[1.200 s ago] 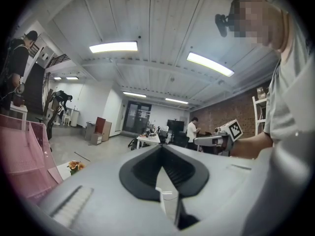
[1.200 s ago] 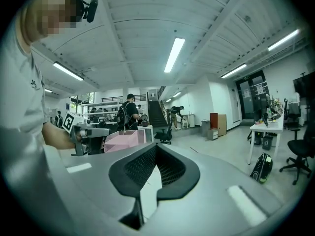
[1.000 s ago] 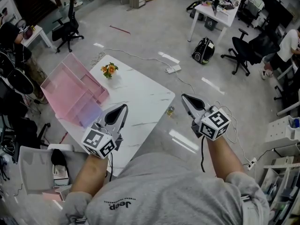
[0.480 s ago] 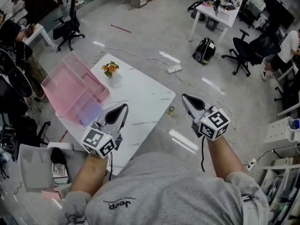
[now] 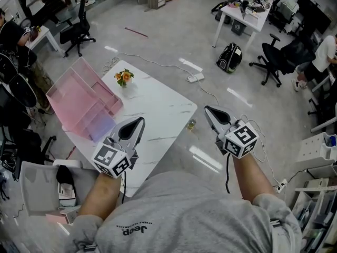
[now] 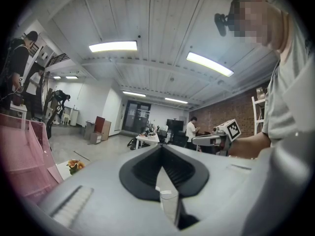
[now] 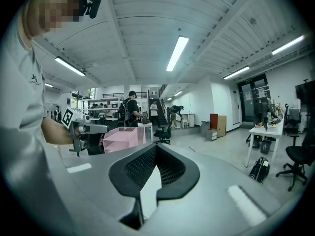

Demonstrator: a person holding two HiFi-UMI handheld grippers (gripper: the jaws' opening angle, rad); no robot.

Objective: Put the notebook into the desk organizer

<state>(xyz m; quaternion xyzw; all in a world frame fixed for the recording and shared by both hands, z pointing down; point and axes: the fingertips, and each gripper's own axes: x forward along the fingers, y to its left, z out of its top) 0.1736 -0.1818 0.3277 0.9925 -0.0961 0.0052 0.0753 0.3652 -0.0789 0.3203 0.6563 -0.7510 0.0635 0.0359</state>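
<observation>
The pink see-through organizer [image 5: 79, 101] sits on the table's [image 5: 160, 107] left corner, near the flowers [image 5: 123, 78]. A lilac slab in its near end looks like the notebook [image 5: 101, 126], but the pink walls blur its edges. My left claw [image 5: 140, 120] hangs over the table's near edge and my right claw [image 5: 206, 108] off its right side. Both are pinched closed on nothing, exactly where they were a second ago.

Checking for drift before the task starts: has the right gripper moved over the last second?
No. The right gripper sits in the same spot, its tip just off the right corner of the table, as before.
</observation>
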